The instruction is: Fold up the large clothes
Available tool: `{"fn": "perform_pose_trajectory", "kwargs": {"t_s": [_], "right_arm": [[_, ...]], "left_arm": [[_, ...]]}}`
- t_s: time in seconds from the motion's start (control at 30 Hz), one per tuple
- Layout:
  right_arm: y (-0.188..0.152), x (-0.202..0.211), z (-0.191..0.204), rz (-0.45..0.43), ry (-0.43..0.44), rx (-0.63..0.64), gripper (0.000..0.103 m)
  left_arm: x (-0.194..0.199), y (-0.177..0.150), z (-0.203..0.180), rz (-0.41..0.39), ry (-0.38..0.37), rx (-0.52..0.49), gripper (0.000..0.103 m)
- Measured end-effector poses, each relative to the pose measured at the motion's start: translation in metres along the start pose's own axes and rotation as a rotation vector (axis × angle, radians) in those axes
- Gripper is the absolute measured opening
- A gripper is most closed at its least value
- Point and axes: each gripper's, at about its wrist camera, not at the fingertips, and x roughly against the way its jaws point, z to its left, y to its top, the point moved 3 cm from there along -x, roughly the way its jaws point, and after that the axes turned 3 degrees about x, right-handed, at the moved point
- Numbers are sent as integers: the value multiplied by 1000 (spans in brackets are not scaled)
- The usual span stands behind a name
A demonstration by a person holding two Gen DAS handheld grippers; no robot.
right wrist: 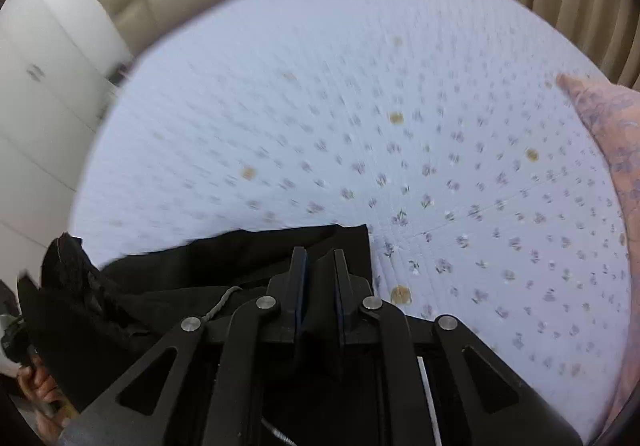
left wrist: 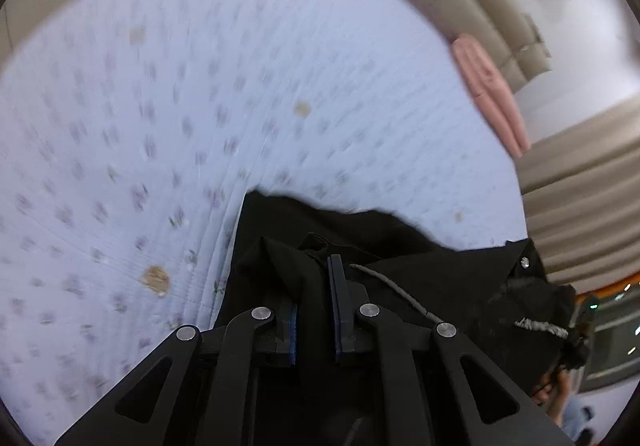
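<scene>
Over the pale-lilac floral quilted bed cover [right wrist: 440,165], both tongs, left gripper [left wrist: 314,300] & right gripper [right wrist: 320,286], are clamped on the big black cloth garment [left wrist: 400,266], bunched at the near edge, so folding's prob. early w/ most left.

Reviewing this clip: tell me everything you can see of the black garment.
The black garment is dark, matte woven-looking cloth, rumpled and bunched, not yet folded flat. A grey drawcord lies across it. It is stretched between the left gripper and the right gripper, each shut on a pinch of fabric. Its far edge lies over the lilac floral bedsheet. Motion blur hides finer detail.
</scene>
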Motion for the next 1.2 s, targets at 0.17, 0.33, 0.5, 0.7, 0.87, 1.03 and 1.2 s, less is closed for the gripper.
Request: {"fn": "perform_pose_trajectory", "kwargs": {"t_s": [0.17, 0.33, 0.5, 0.7, 0.87, 1.03, 1.2], "right_arm": [[-15, -51, -8, 60, -4, -55, 15], [-17, -49, -10, 72, 2, -69, 15], [-2, -4, -27, 17, 53, -137, 44], [14, 51, -41, -83, 69, -125, 64], [11, 41, -17, -31, 89, 24, 65], [7, 7, 7, 16, 102, 170, 65], [12, -14, 18, 29, 148, 263, 65]], "left_arm": [[-22, -3, -2, 40, 8, -108, 14], [-4, 7, 2, 77, -45, -62, 15], [52, 16, -7, 69, -152, -113, 20], [101, 13, 4, 108, -299, -76, 27], [139, 14, 16, -39, -291, -17, 57], [116, 17, 8, -28, -147, -97, 63], [67, 32, 2, 3, -82, -146, 63]]}}
